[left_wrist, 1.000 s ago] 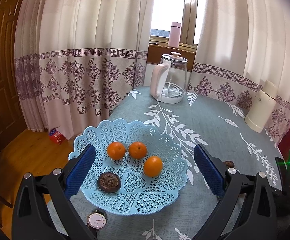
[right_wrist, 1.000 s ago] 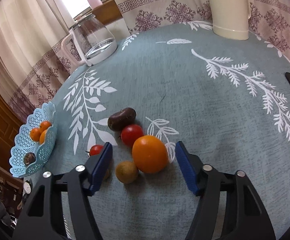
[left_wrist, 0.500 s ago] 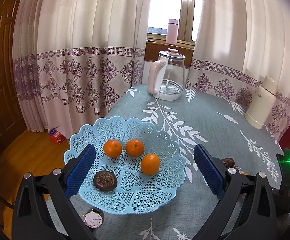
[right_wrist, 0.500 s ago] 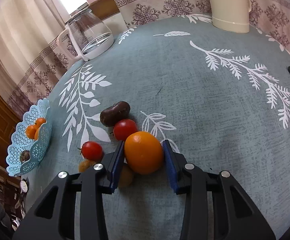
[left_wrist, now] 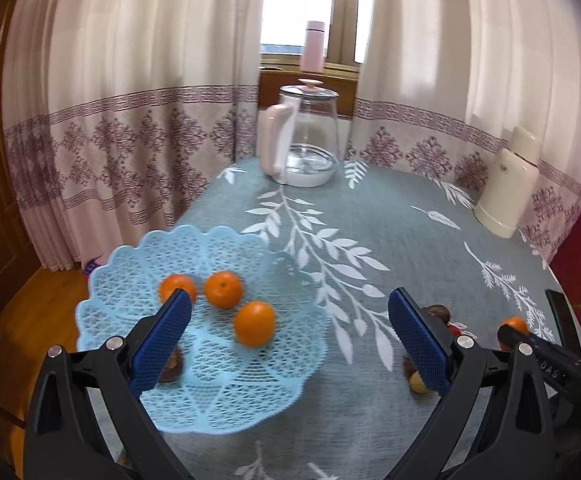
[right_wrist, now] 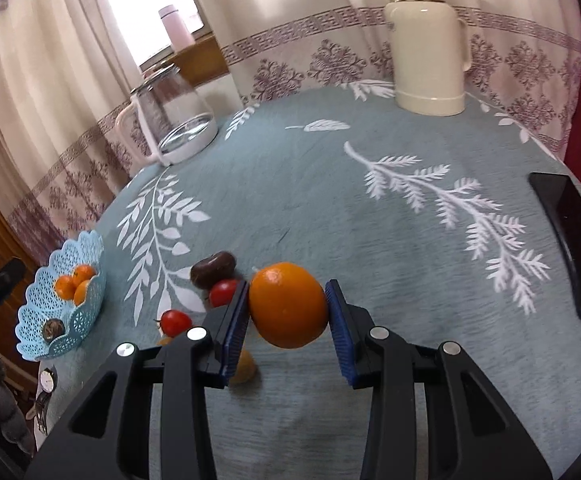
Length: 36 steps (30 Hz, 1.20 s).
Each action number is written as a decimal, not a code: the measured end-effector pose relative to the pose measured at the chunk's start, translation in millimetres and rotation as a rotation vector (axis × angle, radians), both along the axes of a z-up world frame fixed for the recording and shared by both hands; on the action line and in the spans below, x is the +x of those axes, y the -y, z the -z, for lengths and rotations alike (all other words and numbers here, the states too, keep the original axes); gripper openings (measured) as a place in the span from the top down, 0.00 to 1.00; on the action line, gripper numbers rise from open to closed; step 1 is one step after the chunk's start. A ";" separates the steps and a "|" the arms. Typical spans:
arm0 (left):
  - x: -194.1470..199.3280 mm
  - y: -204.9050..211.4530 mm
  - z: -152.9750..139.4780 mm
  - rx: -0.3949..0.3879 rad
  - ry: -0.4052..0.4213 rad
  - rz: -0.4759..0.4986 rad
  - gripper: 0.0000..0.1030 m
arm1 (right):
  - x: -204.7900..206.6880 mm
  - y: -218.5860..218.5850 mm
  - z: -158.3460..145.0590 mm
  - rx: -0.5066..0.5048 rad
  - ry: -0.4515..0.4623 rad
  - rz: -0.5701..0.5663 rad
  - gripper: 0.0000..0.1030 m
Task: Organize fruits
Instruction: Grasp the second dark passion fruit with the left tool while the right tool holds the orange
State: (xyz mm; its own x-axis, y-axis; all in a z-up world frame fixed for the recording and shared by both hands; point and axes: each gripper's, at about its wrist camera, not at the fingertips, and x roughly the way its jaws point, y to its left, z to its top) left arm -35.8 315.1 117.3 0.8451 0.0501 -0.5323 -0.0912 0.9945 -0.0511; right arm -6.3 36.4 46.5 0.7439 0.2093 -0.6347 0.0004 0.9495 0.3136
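My right gripper (right_wrist: 287, 312) is shut on a large orange (right_wrist: 288, 305), held just above the teal tablecloth. Under and left of it lie a dark brown fruit (right_wrist: 213, 268), two red tomatoes (right_wrist: 224, 291) (right_wrist: 175, 321) and a small yellow-brown fruit (right_wrist: 243, 368). A light blue lattice basket (left_wrist: 206, 320) holds three small oranges (left_wrist: 254, 322) and a dark fruit (left_wrist: 171, 365), partly hidden by my left finger. My left gripper (left_wrist: 290, 340) hangs open over the basket's right side with nothing between its pads. The basket (right_wrist: 62, 300) sits far left in the right wrist view.
A glass kettle (left_wrist: 304, 136) and a cream thermos (left_wrist: 508, 190) stand at the table's far edge by the curtains. A black phone (right_wrist: 570, 236) lies at the right edge. A wristwatch (right_wrist: 46, 380) lies near the basket.
My right gripper has shut on the large orange and lifted it off the cloth. My left gripper has shifted right over the basket, still open.
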 end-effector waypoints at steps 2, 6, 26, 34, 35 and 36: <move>5.0 10.2 1.8 0.008 -0.007 0.017 0.03 | -0.7 6.0 2.0 0.007 -0.001 0.010 0.62; 17.7 32.9 8.1 0.019 -0.034 0.065 0.03 | 0.1 18.0 9.9 0.020 -0.012 0.032 0.62; 90.8 129.1 62.0 -0.017 -0.239 0.284 0.06 | -2.8 37.8 21.0 0.023 0.026 0.088 0.62; 114.0 133.0 81.4 -0.063 -0.318 0.283 0.17 | -1.6 39.8 23.3 0.048 0.022 0.082 0.62; 115.7 133.7 83.3 -0.063 -0.325 0.282 0.19 | -1.6 39.9 23.4 0.050 0.023 0.081 0.62; 117.4 134.2 84.7 -0.065 -0.331 0.282 0.22 | -1.5 39.9 23.5 0.052 0.023 0.079 0.62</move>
State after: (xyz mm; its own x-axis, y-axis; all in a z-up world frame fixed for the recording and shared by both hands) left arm 81.6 180.9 32.6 0.6043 -0.2009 -0.7711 0.1620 0.9785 -0.1280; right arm -7.8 -3.5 23.0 0.7736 0.1814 -0.6072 0.0672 0.9293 0.3632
